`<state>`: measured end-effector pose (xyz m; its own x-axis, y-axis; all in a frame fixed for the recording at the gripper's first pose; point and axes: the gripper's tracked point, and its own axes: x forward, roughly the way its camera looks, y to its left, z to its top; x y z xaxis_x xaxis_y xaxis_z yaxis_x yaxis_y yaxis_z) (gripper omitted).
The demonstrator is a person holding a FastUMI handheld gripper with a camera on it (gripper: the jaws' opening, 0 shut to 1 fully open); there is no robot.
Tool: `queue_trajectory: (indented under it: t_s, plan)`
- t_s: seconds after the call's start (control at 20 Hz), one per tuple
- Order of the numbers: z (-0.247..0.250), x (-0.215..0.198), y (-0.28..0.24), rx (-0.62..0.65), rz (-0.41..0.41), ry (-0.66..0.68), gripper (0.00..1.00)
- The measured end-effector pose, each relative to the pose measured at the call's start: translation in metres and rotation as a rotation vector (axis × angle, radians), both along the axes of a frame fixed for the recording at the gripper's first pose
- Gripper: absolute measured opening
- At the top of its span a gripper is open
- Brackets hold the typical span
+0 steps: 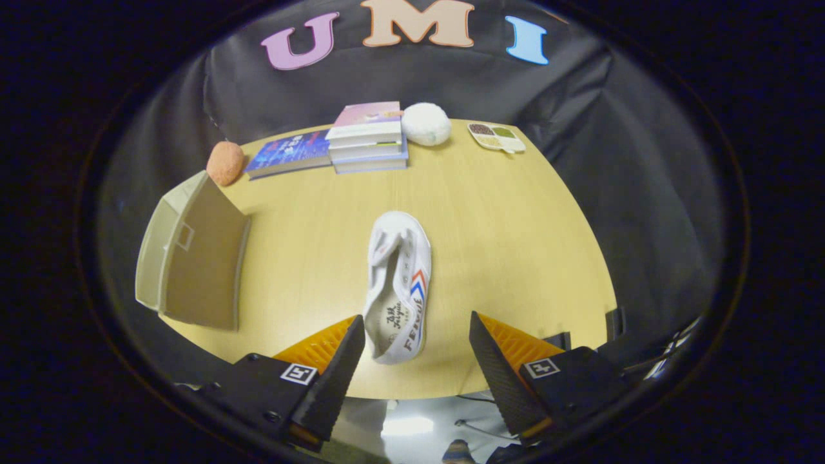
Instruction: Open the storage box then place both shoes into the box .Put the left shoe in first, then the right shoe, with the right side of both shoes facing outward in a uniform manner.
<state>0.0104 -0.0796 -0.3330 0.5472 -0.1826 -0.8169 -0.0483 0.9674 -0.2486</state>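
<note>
Gripper [417, 348] spread wide, gripping nothing; heel of the white shoe [397, 287] just inside the gap, nearer the left finger [335, 370], toe pointing away. Lying on its side on the table [515, 245], striped flank up. Likely snags: soft canvas collapsing under a pinch, slipping or twisting out; shoe turned the wrong way going in, so the wrong side faces outward. Only 1 shoe seen. Storage box [193, 258] off to the left, well apart, open with its lid raised. Nothing between shoe and box. Farther back: orange ball [225, 163], 2 piles of books [367, 136], white plush [426, 124], divided dish [496, 136].
</note>
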Motion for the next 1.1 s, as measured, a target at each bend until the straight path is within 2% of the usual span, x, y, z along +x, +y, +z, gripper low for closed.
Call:
queue_trajectory:
  t_s: [0.4,0.65,0.8,1.0,1.1]
  plan:
    - [-0.077,0.025,-0.013,-0.039,0.004,0.102,0.97]
    - [-0.085,0.056,-0.028,-0.081,-0.028,0.070,0.81]
    - [-0.085,0.078,-0.039,-0.106,-0.054,0.035,0.80]
    - [-0.090,0.100,-0.037,-0.048,-0.093,0.018,0.75]
    - [-0.092,0.104,-0.030,-0.005,-0.112,0.018,0.58]
